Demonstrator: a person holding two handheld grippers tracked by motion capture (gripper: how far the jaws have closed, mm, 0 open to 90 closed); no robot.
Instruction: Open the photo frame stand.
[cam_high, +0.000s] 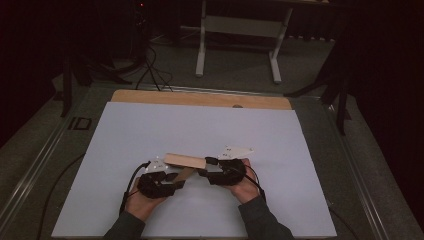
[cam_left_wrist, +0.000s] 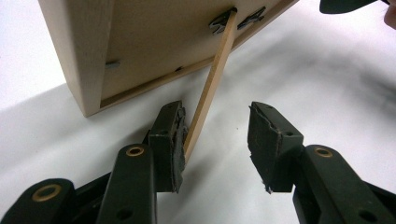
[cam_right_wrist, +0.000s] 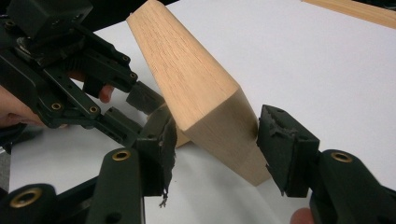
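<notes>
**Wooden frame propped on the white board, both grippers at it**

A dim room with dark curtains lies behind the table; a white desk frame (cam_high: 239, 30) stands on the carpet far beyond the frame. The table carries a white board (cam_high: 200, 130) with a strip of bare wood (cam_high: 200, 99) along its far edge.

The wooden frame (cam_high: 185, 161) sits on the board's near half, between the two hands. In the left gripper view its back (cam_left_wrist: 159, 42) faces the camera, tilted, one bottom corner on the board, and a thin wooden stand leg (cam_left_wrist: 210, 88) runs from a dark metal hinge (cam_left_wrist: 224, 21) on the back down to the board.

The left gripper (cam_high: 167, 186) is just near-left of the frame. Its jaws stand apart in its own view (cam_left_wrist: 217, 135): the left pad (cam_left_wrist: 175, 135) touches the leg, the right pad (cam_left_wrist: 264, 140) is clear of it, so nothing is clamped.

The right gripper (cam_high: 212, 167) is at the frame's right end. In its own view (cam_right_wrist: 215, 140) the jaws straddle the frame's end edge (cam_right_wrist: 219, 126); the right pad (cam_right_wrist: 280, 140) is touching or nearly touching the wood, the left pad (cam_right_wrist: 161, 140) sits just beside it with a little gap. I cannot tell whether they press. The left gripper shows at the frame's far side there (cam_right_wrist: 70, 84).
</notes>
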